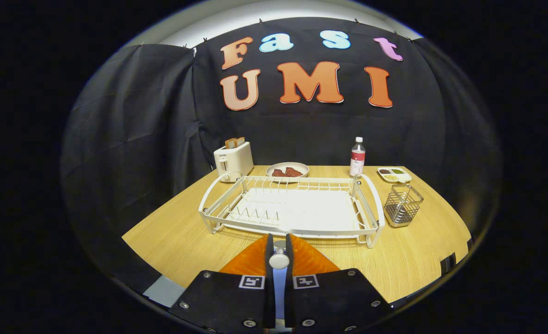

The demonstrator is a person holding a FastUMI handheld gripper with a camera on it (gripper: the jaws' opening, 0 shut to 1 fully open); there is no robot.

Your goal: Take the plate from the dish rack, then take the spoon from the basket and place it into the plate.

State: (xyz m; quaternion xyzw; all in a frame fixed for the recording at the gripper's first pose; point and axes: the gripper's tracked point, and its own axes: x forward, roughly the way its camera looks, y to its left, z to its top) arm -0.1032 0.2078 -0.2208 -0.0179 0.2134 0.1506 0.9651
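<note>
Orange plate (308, 257) lies flat under the tongs (279, 250), mostly hidden by them. Tongs narrow, both fingers pressing a silvery handle end, likely the spoon (279, 260); its bowl is hidden. Just beyond, the white dish rack (292, 211) stands empty, the wire basket (402, 204) to its right. Bare wooden surface (181, 236) lies on both sides, near edge cut off.

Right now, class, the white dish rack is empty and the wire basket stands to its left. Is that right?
No: the gripper view shows the wire basket right of the dish rack, not left. The rack is empty. The gripper is shut on the spoon above the orange plate.
</note>
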